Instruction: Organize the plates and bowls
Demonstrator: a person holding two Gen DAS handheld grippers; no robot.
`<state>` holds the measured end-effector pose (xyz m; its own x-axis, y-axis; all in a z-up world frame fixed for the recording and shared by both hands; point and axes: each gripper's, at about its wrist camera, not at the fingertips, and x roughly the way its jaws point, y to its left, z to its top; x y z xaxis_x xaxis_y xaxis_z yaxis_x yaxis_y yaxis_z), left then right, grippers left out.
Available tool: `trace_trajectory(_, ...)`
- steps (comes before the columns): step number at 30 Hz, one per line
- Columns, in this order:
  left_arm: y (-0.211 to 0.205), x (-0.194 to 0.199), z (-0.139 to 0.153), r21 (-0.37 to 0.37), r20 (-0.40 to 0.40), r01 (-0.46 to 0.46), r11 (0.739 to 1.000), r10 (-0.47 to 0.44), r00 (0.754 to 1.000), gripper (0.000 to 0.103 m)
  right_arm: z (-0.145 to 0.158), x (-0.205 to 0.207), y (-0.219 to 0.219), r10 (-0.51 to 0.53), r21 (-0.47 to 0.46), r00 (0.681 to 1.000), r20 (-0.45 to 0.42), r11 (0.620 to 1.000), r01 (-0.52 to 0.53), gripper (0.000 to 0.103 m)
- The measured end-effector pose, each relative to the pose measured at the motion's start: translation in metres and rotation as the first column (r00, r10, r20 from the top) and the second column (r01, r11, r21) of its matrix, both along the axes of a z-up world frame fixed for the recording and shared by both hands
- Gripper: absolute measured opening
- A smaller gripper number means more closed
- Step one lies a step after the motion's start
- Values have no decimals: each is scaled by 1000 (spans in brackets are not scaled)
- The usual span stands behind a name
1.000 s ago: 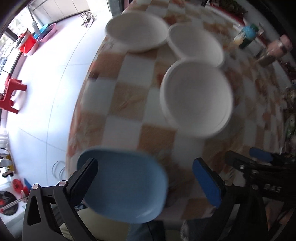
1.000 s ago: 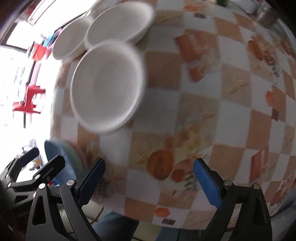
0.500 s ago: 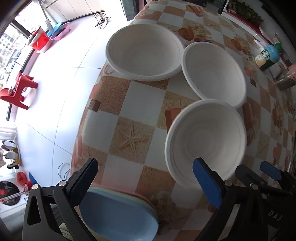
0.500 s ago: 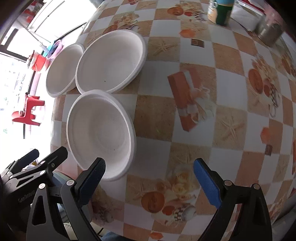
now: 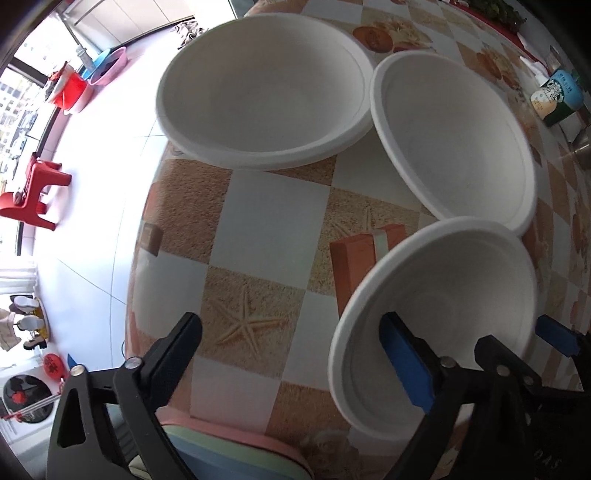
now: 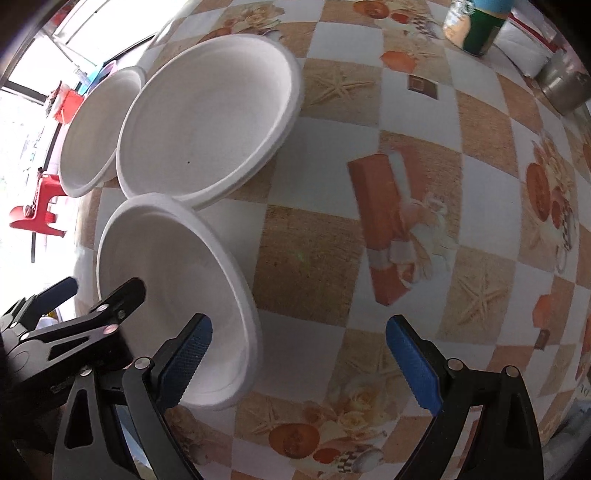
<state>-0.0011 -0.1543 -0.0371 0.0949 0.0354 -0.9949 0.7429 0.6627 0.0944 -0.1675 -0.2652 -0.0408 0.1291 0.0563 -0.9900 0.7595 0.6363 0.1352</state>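
Observation:
Three white bowls stand on the checkered table. The nearest bowl (image 5: 443, 317) (image 6: 173, 295) is close to both grippers. My left gripper (image 5: 291, 354) is open, its right blue pad over this bowl's near rim. My right gripper (image 6: 299, 358) is open, its left pad inside the bowl's rim, with the rim between its fingers. A middle bowl (image 5: 450, 136) (image 6: 210, 125) and a far bowl (image 5: 262, 88) (image 6: 96, 129) stand behind. A stack of coloured plates (image 5: 229, 454), blue on top, sits at the table's near edge under my left gripper.
The table edge (image 5: 136, 258) drops to a white floor on the left with a red stool (image 5: 33, 192). A green and blue cup (image 5: 557, 96) (image 6: 476, 26) and a metal pot (image 6: 565, 85) stand at the far right.
Both grippers have moved forward and down toward the nearest bowl. The blue plate stack has slid to the bottom of the left view. Both grippers stay open.

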Motion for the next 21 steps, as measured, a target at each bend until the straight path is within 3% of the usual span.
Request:
trace_trajectory(2, -1, 1, -5, -11, -33, 6, 1000, -6, 999, 85, -3, 7, 1, 11, -4, 1000, 0, 1000, -11, 91)
trace_trajectory(4, -4, -1, -9, -21, -66, 17, 1000, -19, 998, 72, -6, 16, 3, 14, 13, 1000, 6, 1000, -14, 64)
trace_trajectory(8, -10, -7, -7, -58, -94, 43, 997, -48, 994, 44, -10, 21, 8, 9, 55, 999, 39, 998, -12, 37)
trace_trajectory(11, -17, -13, -6, -63, -92, 74, 995, -80, 993, 36, -13, 26, 12, 34, 85, 998, 59, 996, -39, 20)
trace_trajectory(21, -22, -57, 1, -49, -86, 142, 989, -146, 986, 36, -11, -1, 21, 20, 105, 998, 57, 994, -26, 16)
